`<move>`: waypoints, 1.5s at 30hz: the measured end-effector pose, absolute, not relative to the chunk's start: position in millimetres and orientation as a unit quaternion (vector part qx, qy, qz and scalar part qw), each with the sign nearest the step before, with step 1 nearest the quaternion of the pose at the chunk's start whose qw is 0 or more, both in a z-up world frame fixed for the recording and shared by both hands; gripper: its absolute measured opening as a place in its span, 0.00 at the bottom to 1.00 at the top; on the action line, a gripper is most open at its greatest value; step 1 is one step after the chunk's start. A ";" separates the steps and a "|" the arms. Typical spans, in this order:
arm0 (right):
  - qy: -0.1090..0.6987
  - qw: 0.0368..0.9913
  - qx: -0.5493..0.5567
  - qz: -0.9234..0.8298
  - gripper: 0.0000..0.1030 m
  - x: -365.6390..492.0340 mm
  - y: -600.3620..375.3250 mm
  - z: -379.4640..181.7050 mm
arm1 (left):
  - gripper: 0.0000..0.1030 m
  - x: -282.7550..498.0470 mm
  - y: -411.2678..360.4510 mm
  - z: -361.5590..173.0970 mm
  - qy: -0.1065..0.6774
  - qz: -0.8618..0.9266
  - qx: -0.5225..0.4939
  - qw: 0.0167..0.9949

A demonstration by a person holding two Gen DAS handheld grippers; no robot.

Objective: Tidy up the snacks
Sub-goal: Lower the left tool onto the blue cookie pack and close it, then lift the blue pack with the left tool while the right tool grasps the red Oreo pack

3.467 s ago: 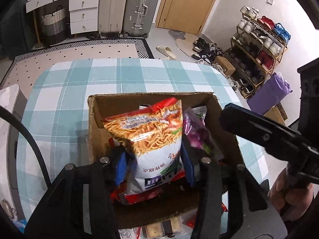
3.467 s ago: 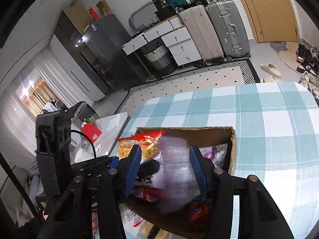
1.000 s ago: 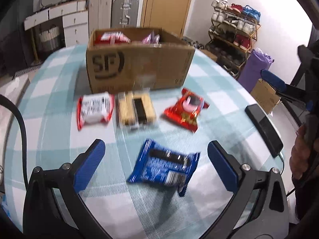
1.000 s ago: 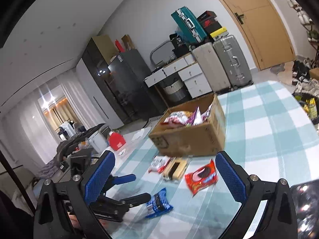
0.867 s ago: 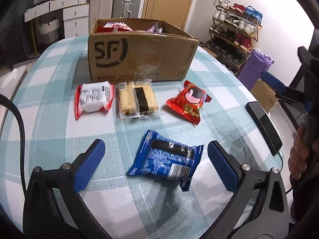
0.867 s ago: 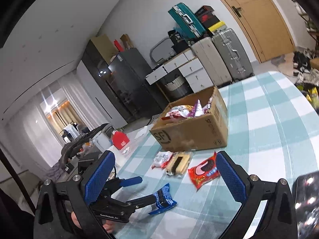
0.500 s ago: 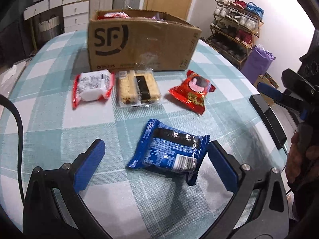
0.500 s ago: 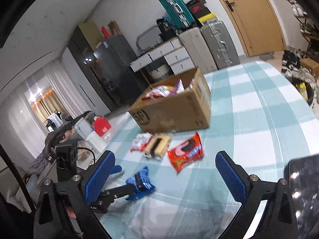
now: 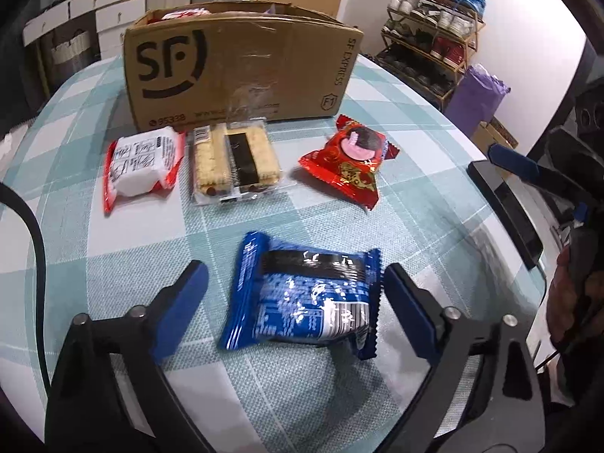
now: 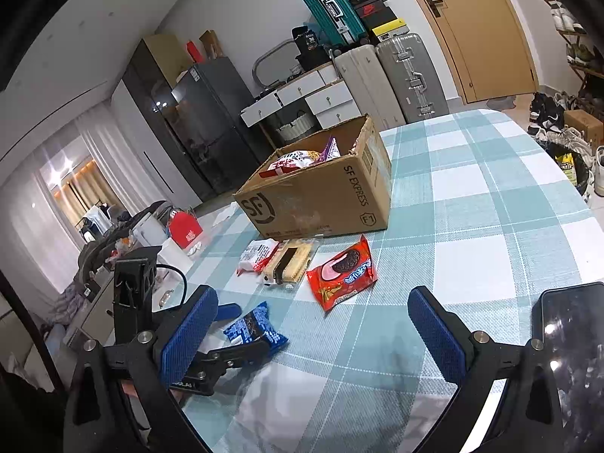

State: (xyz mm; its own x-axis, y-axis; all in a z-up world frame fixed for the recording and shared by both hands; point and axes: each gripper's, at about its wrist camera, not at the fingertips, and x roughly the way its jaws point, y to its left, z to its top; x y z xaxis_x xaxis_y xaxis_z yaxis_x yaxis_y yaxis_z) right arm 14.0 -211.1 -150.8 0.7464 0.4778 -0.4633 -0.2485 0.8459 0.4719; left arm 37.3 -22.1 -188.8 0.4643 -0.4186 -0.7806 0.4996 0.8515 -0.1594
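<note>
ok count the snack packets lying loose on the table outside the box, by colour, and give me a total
Blue: 1, the blue packet
Red: 1, the red cookie packet
Red and white: 1, the red-and-white packet
Clear: 1, the clear biscuit pack
Total: 4

Near table edge: bare checked tablecloth [image 10: 490,226] is seen, open to passage.
Far side: blocked by the cardboard box [image 9: 241,71].
Before the box: a row of three packets [image 9: 234,158] is laid, narrow gaps between.
Right edge: occupied by a dark phone [image 10: 573,339].
</note>
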 end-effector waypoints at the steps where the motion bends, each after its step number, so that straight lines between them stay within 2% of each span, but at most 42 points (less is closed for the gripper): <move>1: 0.296 0.914 0.194 0.198 1.00 13.3 -211.2 -151.3 | 0.82 35.8 -25.1 -189.6 0.439 -0.267 0.055 0.856; 2: 0.298 0.914 0.193 0.198 1.00 13.2 -211.6 -151.5 | 0.76 34.8 -27.5 -190.2 0.436 -0.266 0.064 0.857; 3: 0.298 0.914 0.192 0.197 1.00 12.8 -211.8 -151.2 | 0.73 34.3 -30.4 -190.2 0.434 -0.267 0.071 0.858; 5: 0.295 0.916 0.192 0.194 1.00 10.9 -214.3 -149.6 | 0.59 32.6 -30.6 -190.0 0.432 -0.273 0.073 0.857; 8: 0.294 0.916 0.191 0.192 1.00 9.3 -216.1 -147.7 | 0.52 33.0 -28.1 -189.7 0.433 -0.283 0.061 0.854; 26: 0.334 0.909 0.184 0.168 1.00 13.7 -213.3 -158.9 | 0.38 25.4 -6.5 -183.1 0.424 -0.297 0.017 0.856; 45: 0.360 0.907 0.150 0.160 1.00 38.9 -193.9 -163.4 | 0.37 22.0 28.0 -167.9 0.418 -0.302 -0.043 0.855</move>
State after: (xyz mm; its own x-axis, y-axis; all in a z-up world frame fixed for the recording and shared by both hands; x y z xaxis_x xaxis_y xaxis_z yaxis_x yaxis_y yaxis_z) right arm 38.9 -193.9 -163.4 0.6902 0.3982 -0.6042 -0.1820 0.9036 0.3877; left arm 22.0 28.0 -167.9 0.4672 -0.5533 -0.6896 0.4808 0.8136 -0.3270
